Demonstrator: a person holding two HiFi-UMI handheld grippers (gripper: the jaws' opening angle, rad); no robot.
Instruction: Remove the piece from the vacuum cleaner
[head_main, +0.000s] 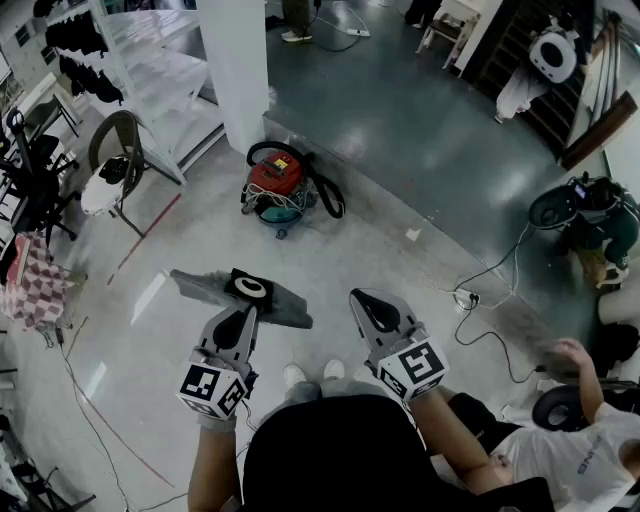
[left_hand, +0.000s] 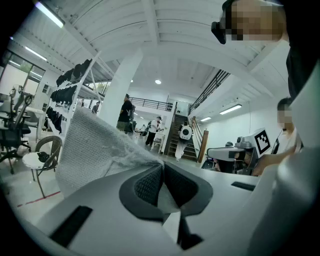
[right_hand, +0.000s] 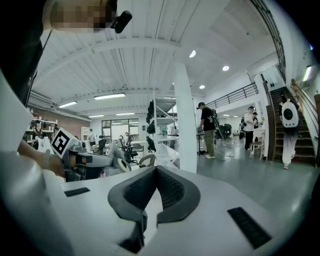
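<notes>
The red vacuum cleaner (head_main: 279, 184), with its black hose looped around it, sits on the floor ahead by the white pillar. My left gripper (head_main: 246, 310) is shut on the removed piece, a grey fabric filter bag (head_main: 205, 288) with a black collar and white ring (head_main: 251, 288), held level in the air well short of the vacuum. In the left gripper view the grey mesh bag (left_hand: 95, 150) spreads to the left from the closed jaws of the left gripper (left_hand: 162, 169). My right gripper (head_main: 368, 305) is shut and empty beside it; the right gripper (right_hand: 156, 171) view shows nothing between its pads.
A white pillar (head_main: 238, 70) rises just behind the vacuum. A chair (head_main: 115, 165) and clothing racks stand at the left, with a checked cloth (head_main: 35, 285). A power strip and cable (head_main: 465, 297) lie on the floor at the right, near a seated person (head_main: 570, 440).
</notes>
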